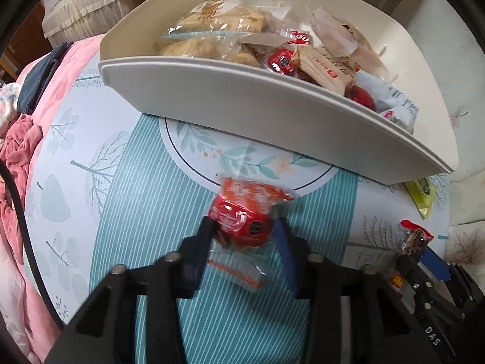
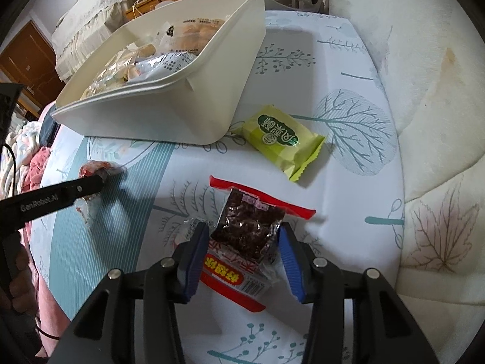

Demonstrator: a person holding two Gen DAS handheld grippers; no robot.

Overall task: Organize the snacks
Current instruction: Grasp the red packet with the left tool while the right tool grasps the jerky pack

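Left wrist: left claw (image 1: 242,227) pinches red snack packet (image 1: 242,218) (right claw (image 2: 244,239) grips dark snack packet (image 2: 247,230)).

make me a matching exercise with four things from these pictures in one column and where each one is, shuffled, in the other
Things:
1. red snack pack
2. dark snack pack
3. green snack pack
4. bread bags

Places:
A. inside the white bin
B. loose on the cloth beside the bin
C. between the fingers of the left tool
D. between the fingers of the right tool

Pairs: 1-C, 2-D, 3-B, 4-A
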